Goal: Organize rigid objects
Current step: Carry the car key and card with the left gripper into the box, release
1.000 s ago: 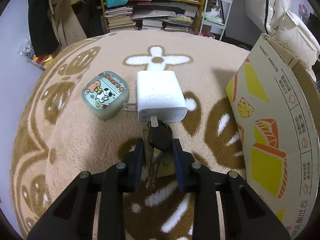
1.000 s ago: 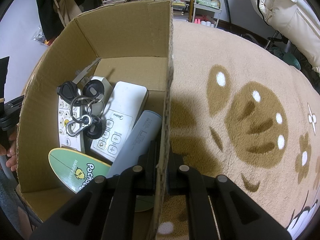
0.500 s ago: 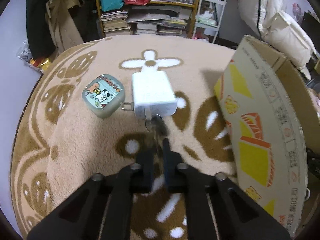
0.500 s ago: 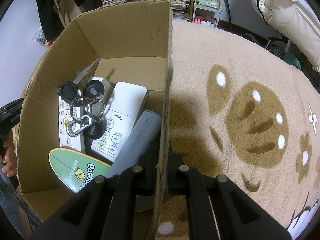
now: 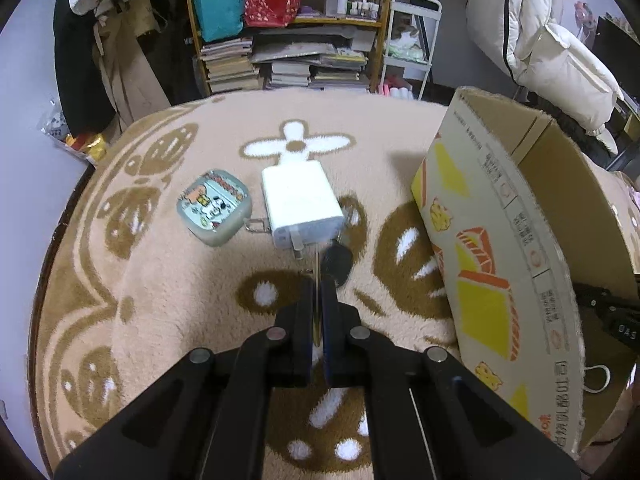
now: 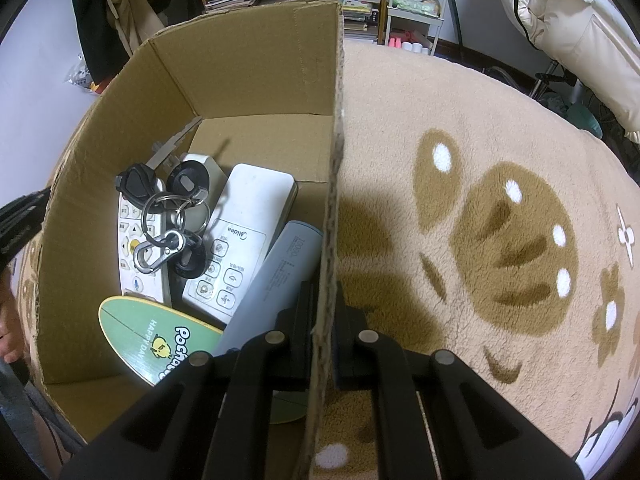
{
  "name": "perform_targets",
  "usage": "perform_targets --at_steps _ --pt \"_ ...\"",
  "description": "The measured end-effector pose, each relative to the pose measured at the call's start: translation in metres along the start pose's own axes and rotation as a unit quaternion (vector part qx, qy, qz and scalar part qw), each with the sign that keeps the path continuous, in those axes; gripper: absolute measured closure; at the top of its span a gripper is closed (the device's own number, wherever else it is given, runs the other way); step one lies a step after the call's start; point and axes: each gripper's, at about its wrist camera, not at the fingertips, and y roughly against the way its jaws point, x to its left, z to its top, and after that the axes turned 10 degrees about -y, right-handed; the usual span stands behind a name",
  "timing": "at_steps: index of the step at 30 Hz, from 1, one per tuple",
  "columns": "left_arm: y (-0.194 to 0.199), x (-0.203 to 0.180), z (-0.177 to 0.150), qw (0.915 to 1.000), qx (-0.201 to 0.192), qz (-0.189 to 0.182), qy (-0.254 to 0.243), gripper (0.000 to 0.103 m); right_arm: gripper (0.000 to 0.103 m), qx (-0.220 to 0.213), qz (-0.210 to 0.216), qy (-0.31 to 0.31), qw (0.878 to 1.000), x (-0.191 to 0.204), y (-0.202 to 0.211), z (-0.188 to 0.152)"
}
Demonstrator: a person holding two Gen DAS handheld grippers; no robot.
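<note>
- Left gripper [image 5: 319,280]: jaws clenched on a key [image 5: 337,261]; the thin blade runs up between the pads, and the black head sticks out just past the fingertips, a little blurred.
- Key: lifted off the rug [image 5: 168,280], just short of the charger's prong end.
- Charger [image 5: 300,200]: white block lying flat on the rug, prongs toward the gripper.
- Case [image 5: 214,208]: small green one with cartoon print and a metal clip, just left of the charger and close to it.
- Box [image 5: 496,248]: cardboard, open at the top, standing on the rug right of the charger; printed yellow and orange outside.
- Right gripper [image 6: 323,300]: jaws clamped on the box's near wall, one finger inside and one outside, at the top edge.
- Box contents, from the right wrist view: two white remotes [image 6: 244,236] side by side, a key bunch [image 6: 168,216] with rings and a carabiner lying over them, a pale blue power bank [image 6: 276,280] leaning by the gripped wall, and a green oval card [image 6: 156,340] at the near end.
- Shelf [image 5: 288,52]: books and bottles beyond the rug, behind the charger.
</note>
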Motion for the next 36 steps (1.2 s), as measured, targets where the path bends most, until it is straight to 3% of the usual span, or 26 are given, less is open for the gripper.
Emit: perform_targets --at_steps 10,13,21,26,36 --pt "0.070 -0.020 0.025 0.9959 -0.079 0.010 -0.043 0.100 0.095 0.000 0.000 0.000 1.000 -0.002 0.000 -0.001" --pt "0.087 -0.027 0.032 0.9946 -0.091 -0.007 -0.049 0.100 0.095 0.000 0.000 0.000 1.000 -0.002 0.000 -0.001" --pt "0.138 -0.067 0.045 0.9851 -0.147 0.005 -0.090 0.100 0.095 0.000 0.000 0.000 1.000 -0.003 0.001 -0.001" --pt "0.148 -0.095 0.048 0.9802 -0.162 -0.006 -0.114 0.100 0.095 0.000 0.000 0.000 1.000 -0.003 0.001 -0.001" --pt "0.135 -0.135 0.046 0.9759 -0.151 -0.037 -0.153 0.100 0.095 0.001 0.000 0.002 1.000 -0.003 0.002 -0.002"
